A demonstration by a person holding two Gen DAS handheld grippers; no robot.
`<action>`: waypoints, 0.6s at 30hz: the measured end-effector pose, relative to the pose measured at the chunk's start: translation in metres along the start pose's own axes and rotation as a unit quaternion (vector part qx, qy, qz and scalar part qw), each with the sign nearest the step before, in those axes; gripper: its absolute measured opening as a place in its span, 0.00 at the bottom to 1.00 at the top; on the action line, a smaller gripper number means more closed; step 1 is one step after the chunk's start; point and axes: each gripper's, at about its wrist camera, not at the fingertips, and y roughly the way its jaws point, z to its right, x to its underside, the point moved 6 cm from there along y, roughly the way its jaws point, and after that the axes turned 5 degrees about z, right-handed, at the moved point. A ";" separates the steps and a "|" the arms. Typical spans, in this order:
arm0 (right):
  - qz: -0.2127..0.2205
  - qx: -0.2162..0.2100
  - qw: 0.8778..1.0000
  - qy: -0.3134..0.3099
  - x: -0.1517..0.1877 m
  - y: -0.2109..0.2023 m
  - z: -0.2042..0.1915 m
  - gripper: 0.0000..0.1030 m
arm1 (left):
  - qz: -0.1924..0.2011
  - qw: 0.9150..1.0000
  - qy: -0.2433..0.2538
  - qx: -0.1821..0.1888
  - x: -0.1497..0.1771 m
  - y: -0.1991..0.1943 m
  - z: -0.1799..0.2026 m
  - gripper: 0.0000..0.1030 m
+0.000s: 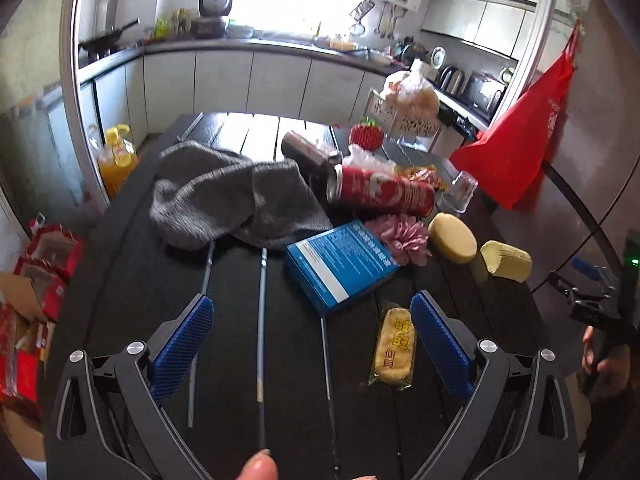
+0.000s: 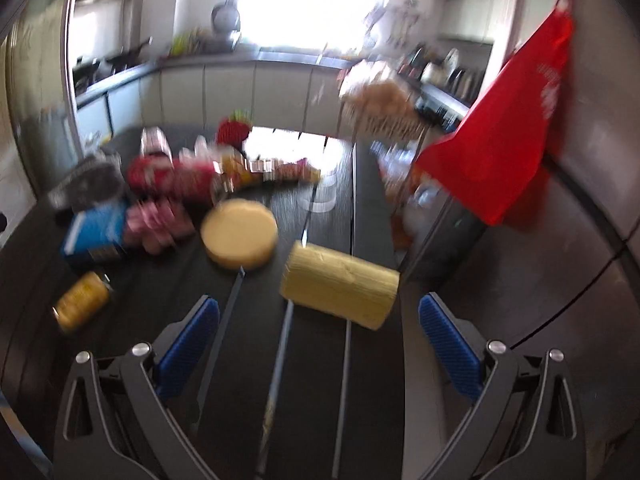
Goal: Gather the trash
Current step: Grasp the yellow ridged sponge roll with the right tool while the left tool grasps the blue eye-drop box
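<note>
Fingers of the left gripper [image 1: 312, 344] stand spread wide over the near edge of the dark slatted tabletop [image 1: 280, 360] and hold nothing. Just inside its right pad lies a yellow snack packet [image 1: 393, 349], flat on the slats. Beyond that sits a blue box [image 1: 340, 266], touching a pink fabric flower [image 1: 404, 236]. Toward the right edge lie a round yellow sponge [image 1: 452, 237] and a ribbed yellow roll [image 1: 506, 261], near each other. Farther back a red tube can [image 1: 380, 192] lies on its side beside a crumpled grey cloth [image 1: 236, 200], with a clear plastic cup [image 1: 460, 192] near the right edge and a red knitted strawberry [image 1: 366, 136] toward the far edge.

The right wrist view is motion-blurred. The right gripper [image 2: 318, 344] is likewise wide open and empty, its pads above the near edge, the ribbed roll just ahead between them and nearer the right pad. A red bag [image 2: 500, 152] hangs off to the right of the table.
</note>
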 end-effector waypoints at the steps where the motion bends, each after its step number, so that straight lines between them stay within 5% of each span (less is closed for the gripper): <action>1: -0.021 -0.015 1.000 -0.003 0.003 0.014 0.005 0.97 | -0.005 1.000 0.004 -0.005 0.001 0.004 0.001 0.92; 8: -0.156 -0.103 0.973 -0.132 0.004 0.088 0.019 0.97 | -0.008 0.994 0.089 -0.057 0.003 0.020 0.017 0.92; 18: -0.257 -0.198 0.912 -0.251 0.008 0.144 -0.011 0.97 | -0.017 0.995 0.065 -0.070 -0.001 0.030 0.011 0.92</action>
